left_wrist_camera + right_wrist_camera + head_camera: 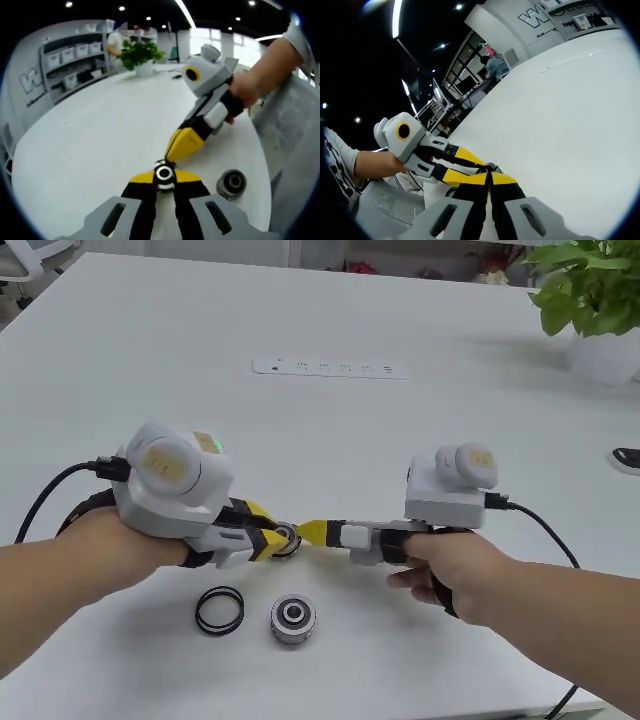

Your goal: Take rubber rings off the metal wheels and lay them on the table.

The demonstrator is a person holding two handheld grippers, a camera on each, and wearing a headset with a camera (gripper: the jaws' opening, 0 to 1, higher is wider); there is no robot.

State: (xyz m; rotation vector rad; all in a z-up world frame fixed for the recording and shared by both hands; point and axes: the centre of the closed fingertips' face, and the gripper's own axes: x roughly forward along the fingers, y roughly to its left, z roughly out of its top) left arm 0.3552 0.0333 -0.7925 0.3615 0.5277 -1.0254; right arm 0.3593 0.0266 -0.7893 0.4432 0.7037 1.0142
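Currently left gripper (pixel 275 542) is clamping a wheel (pixel 164 174); right gripper (pixel 305 533), jaws together, is touching it. Wall lettering (pixel 534 18) unreadable. Rings (pixel 219 610) are lying near that wheel, open table (pixel 330 440) beyond.

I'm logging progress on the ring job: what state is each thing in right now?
left gripper: shut on the held wheel.
held wheel: clamped between the left gripper's tips.
right gripper: shut, tip touching the held wheel.
loose wheel: lying flat on the table, untouched.
rubber rings: off, lying flat beside the loose wheel.
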